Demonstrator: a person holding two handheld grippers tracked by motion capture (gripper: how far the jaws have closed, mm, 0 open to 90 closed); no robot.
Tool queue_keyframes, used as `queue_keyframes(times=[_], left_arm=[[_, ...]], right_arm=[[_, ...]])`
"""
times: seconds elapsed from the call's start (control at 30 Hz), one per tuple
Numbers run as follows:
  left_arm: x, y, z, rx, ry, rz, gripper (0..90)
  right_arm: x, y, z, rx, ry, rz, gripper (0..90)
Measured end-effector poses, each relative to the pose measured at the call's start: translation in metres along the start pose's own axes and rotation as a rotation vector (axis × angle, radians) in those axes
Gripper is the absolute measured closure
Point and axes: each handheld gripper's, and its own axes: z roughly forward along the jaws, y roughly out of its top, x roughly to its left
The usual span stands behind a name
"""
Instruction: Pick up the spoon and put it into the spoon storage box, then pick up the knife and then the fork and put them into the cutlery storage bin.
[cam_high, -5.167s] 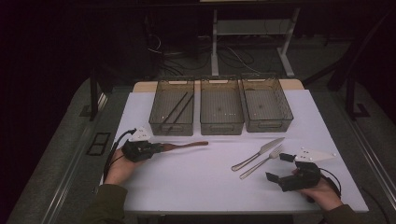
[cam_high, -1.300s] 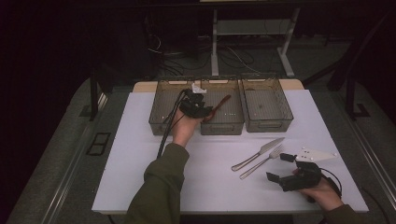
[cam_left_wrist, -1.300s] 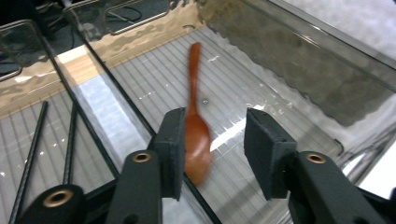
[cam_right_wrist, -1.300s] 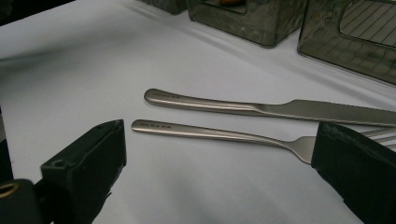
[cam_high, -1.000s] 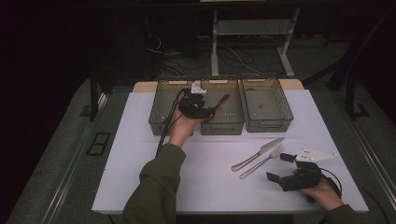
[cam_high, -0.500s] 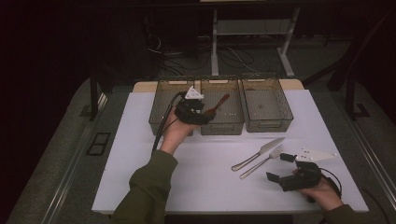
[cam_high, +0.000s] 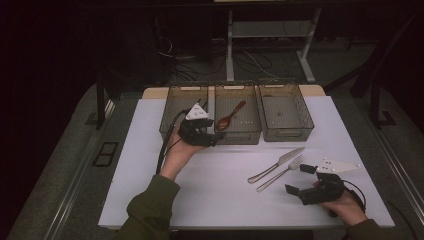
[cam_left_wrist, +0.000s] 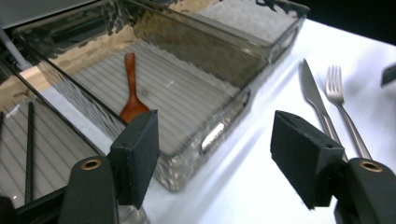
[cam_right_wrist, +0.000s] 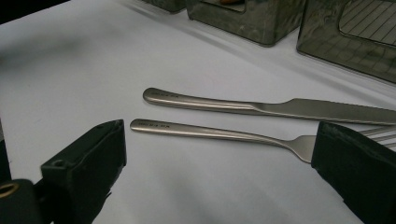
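Spoon (cam_high: 229, 115) lay in middle bin (cam_high: 237, 120), just beyond left gripper (cam_high: 214, 142), jaws released and empty, right gripper (cam_high: 299, 181) released near fork (cam_high: 281, 173), tines partly hidden by jaw.

Olive-green sleeve (cam_high: 150, 210); black claws (cam_high: 212, 141) with brass screws, grey three-cornered plates.

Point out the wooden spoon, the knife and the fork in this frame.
wooden spoon (cam_high: 223, 122): high view, on its bowl, in the middle bin.
knife (cam_right_wrist: 224, 104): right gripper view, on the handle near the blade.
fork (cam_right_wrist: 205, 131): right gripper view, mid-handle.
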Motion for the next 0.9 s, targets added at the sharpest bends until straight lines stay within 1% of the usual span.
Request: queue_keyframes(times=[0.17, 0.23, 0.3, 0.5, 0.67, 0.73, 0.9], left_arm=[[-0.006, -0.018, -0.012, -0.009, -0.009, 0.001, 30.0], [-0.007, -0.023, -0.018, -0.006, -0.01, 0.0, 29.5], [-0.008, -0.029, -0.023, -0.018, -0.015, -0.008, 29.1], [-0.016, -0.045, -0.036, -0.026, -0.033, -0.004, 26.3], [-0.022, -0.059, -0.045, -0.043, -0.045, 0.003, 20.5], [-0.024, -0.064, -0.047, -0.041, -0.056, 0.003, 17.7], [-0.028, -0.077, -0.052, -0.048, -0.053, 0.005, 12.9]], right_arm=[[0.0, 0.0, 0.0, 0.003, 0.0, 0.003, 2.7], [0.0, 0.0, 0.0, 0.0, 0.0, 0.0, 2.7], [0.0, 0.0, 0.0, 0.001, -0.001, -0.001, 2.7], [0.001, 0.0, 0.0, 0.0, 0.0, 0.001, 2.7], [0.001, 0.0, 0.0, 0.0, 0.0, 0.001, 2.7], [0.001, 0.0, 0.0, 0.001, 0.002, 0.0, 2.7], [0.001, 0.001, 0.0, 0.007, 0.002, -0.002, 2.7]])
